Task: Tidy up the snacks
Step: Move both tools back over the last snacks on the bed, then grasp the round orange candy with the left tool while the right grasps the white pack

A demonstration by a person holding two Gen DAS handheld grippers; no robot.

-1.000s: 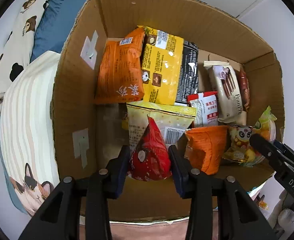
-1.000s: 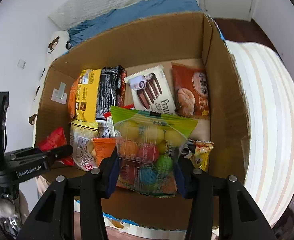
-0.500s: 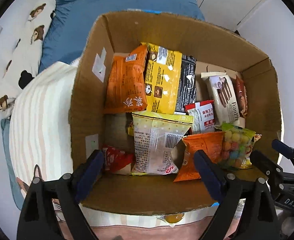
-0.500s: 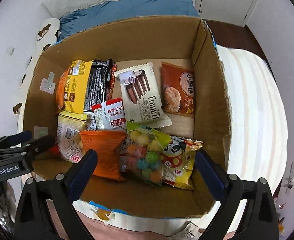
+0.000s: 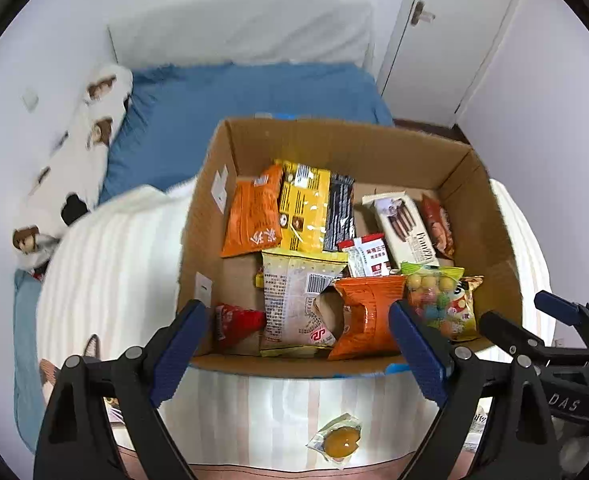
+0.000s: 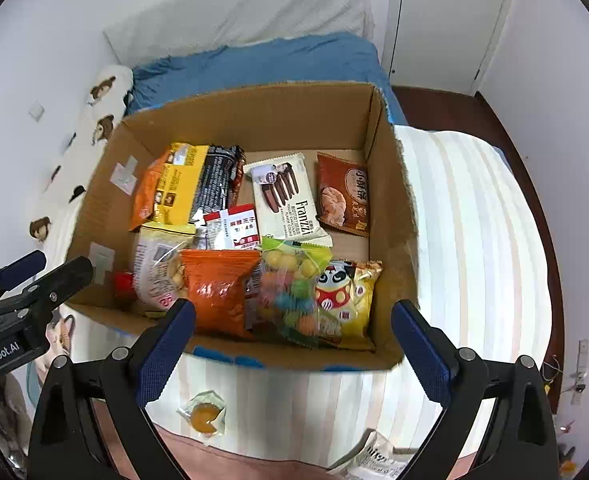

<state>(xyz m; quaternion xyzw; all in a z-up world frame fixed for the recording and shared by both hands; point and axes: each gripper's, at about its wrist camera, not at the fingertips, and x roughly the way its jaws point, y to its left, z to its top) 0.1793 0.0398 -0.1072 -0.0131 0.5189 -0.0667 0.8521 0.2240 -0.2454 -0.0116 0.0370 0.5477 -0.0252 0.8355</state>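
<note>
Fingers of left gripper [image 5: 294,344] spread wide, nothing between pads. Right gripper [image 6: 292,340] likewise wide apart, empty. Both above near edge of cardboard box [image 6: 254,120] on striped blanket [image 6: 474,220]. Snack packets inside box: red packet [image 5: 236,322] at left wall, candy bag [image 6: 290,284] beside panda packet [image 6: 346,296]. Small orange sachet [image 5: 340,440] outside box on blanket.
</note>
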